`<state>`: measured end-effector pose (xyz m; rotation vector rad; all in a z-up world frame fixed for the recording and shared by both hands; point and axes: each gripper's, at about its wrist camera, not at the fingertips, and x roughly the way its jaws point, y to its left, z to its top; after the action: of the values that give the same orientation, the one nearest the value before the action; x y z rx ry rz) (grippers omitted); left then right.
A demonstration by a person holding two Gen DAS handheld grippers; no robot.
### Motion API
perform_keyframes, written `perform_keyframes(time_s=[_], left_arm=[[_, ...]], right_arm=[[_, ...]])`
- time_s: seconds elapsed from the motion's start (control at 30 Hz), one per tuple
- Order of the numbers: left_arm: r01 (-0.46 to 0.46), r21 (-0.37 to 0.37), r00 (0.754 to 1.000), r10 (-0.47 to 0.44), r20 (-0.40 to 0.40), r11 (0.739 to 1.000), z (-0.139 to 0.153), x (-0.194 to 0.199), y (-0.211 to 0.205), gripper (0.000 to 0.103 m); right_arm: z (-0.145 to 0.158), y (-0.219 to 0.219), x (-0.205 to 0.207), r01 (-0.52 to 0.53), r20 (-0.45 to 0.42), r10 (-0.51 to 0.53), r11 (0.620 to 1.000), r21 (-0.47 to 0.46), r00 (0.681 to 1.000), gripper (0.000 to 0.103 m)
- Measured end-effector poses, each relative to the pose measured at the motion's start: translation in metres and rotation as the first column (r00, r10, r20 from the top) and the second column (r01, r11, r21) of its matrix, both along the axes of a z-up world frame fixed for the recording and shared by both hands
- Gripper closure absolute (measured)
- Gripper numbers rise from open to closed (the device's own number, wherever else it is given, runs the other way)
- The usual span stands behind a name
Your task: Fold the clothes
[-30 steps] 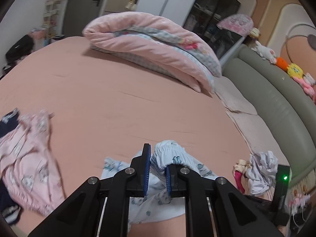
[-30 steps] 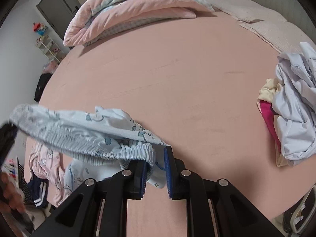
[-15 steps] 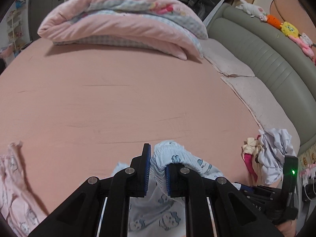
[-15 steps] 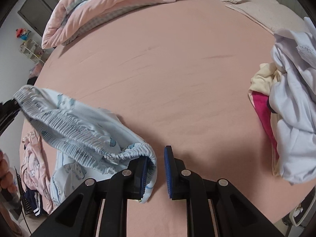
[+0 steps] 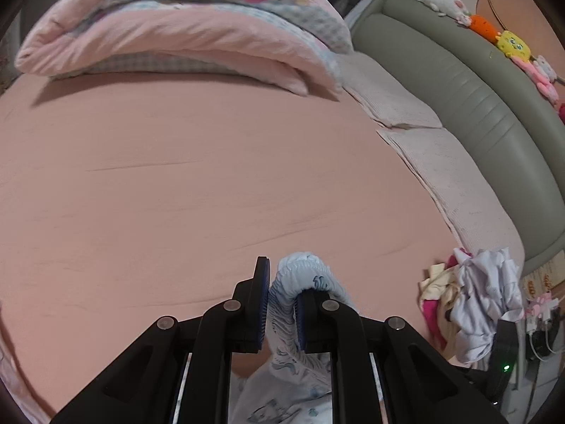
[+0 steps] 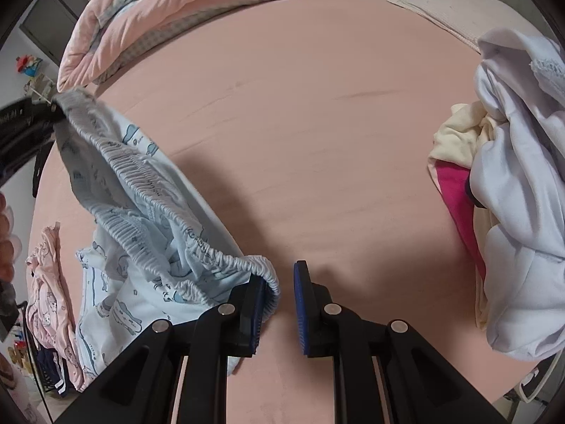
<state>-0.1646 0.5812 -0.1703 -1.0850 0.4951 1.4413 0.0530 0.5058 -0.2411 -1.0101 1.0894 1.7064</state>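
Light blue printed pants [image 6: 148, 212] with an elastic waistband hang above the pink bed. My left gripper [image 5: 282, 300] is shut on the waistband [image 5: 300, 275], which loops over its right finger. In the right wrist view the left gripper [image 6: 24, 116] holds the far end of the waistband at the left edge. My right gripper [image 6: 279, 296] is open; the waistband's near end drapes over its left finger [image 6: 254, 304] and nothing sits between the pads.
A pile of white, cream and magenta clothes [image 6: 512, 194] lies at the bed's right edge, also in the left wrist view [image 5: 473, 304]. Pink printed garments [image 6: 49, 304] lie left. A folded pink quilt [image 5: 183, 28] and grey headboard [image 5: 476, 106] are beyond.
My right gripper has opened and let go of the waistband, which now only hangs on its left finger. The left gripper has lifted its end higher and swung toward the headboard.
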Motion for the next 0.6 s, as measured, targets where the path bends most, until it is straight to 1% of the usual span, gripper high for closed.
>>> perform_keyframes(time_s=[0.03,0.07,0.1,0.13,0.17,0.2,0.23,0.27,0.37,0.4,0.6], left_arm=[[0.004,-0.035,1.000,-0.004,-0.015,0.999,-0.004,0.002,0.006,0.091],[0.009,-0.070,0.999,-0.013,-0.046,0.997,-0.007,0.005,0.011,0.090],[0.008,-0.094,0.996,-0.016,-0.089,0.996,-0.010,0.008,0.014,0.082],[0.003,-0.114,0.991,-0.018,-0.134,0.993,-0.013,0.011,0.016,0.059],[0.002,-0.122,0.986,-0.023,-0.167,0.993,-0.015,0.013,0.016,0.040],[-0.003,-0.116,0.983,-0.018,-0.181,0.993,-0.015,0.012,0.014,0.015],[-0.010,-0.108,0.982,-0.010,-0.190,0.994,-0.015,0.012,0.011,0.014],[-0.021,-0.097,0.984,0.004,-0.176,0.995,-0.014,0.009,0.006,0.014],[-0.061,-0.092,0.994,0.052,-0.099,0.994,-0.012,-0.003,-0.010,0.014],[-0.075,-0.086,0.994,0.067,-0.090,0.993,-0.009,-0.007,-0.017,0.014],[-0.135,-0.072,0.987,0.128,-0.095,0.988,0.002,-0.019,-0.063,0.014]], right_arm=[[-0.001,0.002,0.000,0.007,0.002,-0.007,1.000,-0.007,1.000,0.089],[-0.003,0.003,0.001,0.014,0.004,-0.014,1.000,-0.018,1.000,0.089],[-0.004,0.004,0.001,0.018,0.000,-0.018,1.000,-0.023,1.000,0.089],[-0.005,0.005,0.001,0.022,-0.005,-0.022,0.999,-0.028,1.000,0.089],[-0.004,0.005,0.000,0.022,-0.009,-0.022,0.999,-0.030,1.000,0.089],[-0.004,0.004,-0.001,0.022,-0.013,-0.022,0.999,-0.031,1.000,0.089],[-0.004,0.004,-0.001,0.022,-0.016,-0.022,0.999,-0.033,1.000,0.089],[-0.003,0.004,-0.002,0.020,-0.017,-0.021,0.999,-0.031,1.000,0.089],[0.000,0.002,-0.003,0.020,-0.011,-0.021,1.000,-0.023,1.000,0.089],[0.001,0.001,-0.003,0.022,-0.010,-0.022,1.000,-0.021,1.000,0.089],[0.006,-0.003,0.003,0.034,-0.011,-0.034,0.999,-0.027,0.999,0.088]])
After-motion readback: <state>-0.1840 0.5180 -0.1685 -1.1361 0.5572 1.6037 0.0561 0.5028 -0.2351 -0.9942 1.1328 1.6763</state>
